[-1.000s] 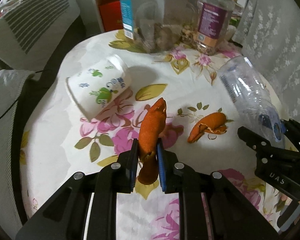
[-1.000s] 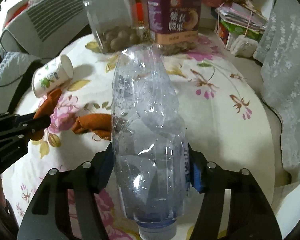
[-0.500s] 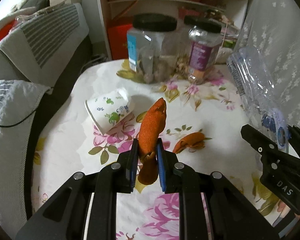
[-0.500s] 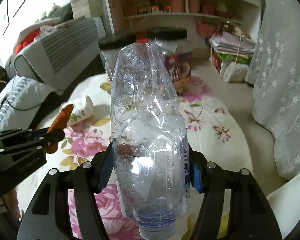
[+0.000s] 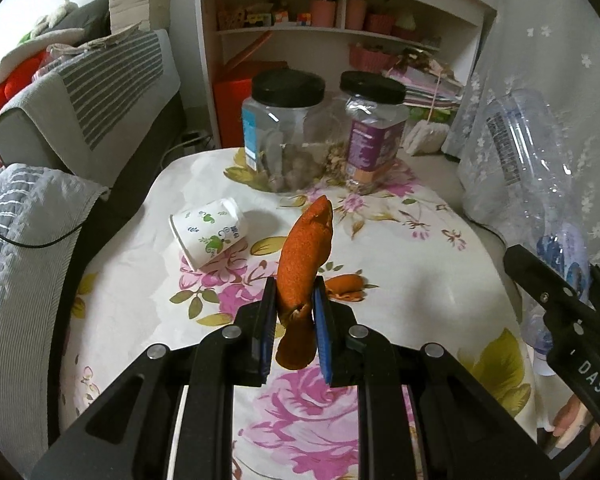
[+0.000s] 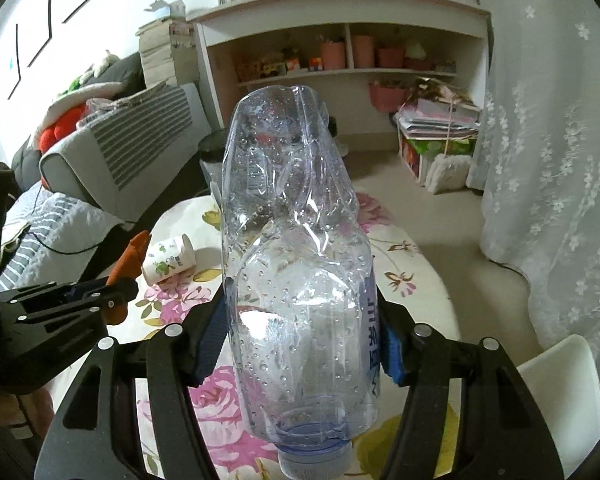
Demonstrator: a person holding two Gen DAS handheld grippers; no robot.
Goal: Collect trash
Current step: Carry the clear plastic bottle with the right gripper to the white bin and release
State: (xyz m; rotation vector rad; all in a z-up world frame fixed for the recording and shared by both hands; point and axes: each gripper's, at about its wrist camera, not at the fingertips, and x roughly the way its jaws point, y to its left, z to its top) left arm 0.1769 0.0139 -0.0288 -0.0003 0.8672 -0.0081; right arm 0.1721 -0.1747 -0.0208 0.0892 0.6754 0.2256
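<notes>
My left gripper (image 5: 294, 304) is shut on a long strip of orange peel (image 5: 306, 252) and holds it well above the flowered table (image 5: 420, 264). My right gripper (image 6: 300, 332) is shut on a crushed clear plastic bottle (image 6: 296, 248), cap end towards me, also lifted above the table. The bottle shows at the right of the left wrist view (image 5: 532, 160). A second orange peel (image 5: 346, 284) lies on the table just beyond the left gripper. A paper cup (image 5: 208, 234) with green print lies on its side at the left.
Two black-lidded clear jars (image 5: 284, 136) (image 5: 370, 128) stand at the table's far edge. A grey sofa (image 5: 88, 92) with a striped cover is to the left, a shelf unit (image 6: 340, 52) behind, a lace curtain (image 6: 560, 160) to the right, and a white chair (image 6: 556, 392) at the lower right.
Both grippers have risen away from the table with the peel and the bottle still held. The table looks smaller and the shelf has come into view.
</notes>
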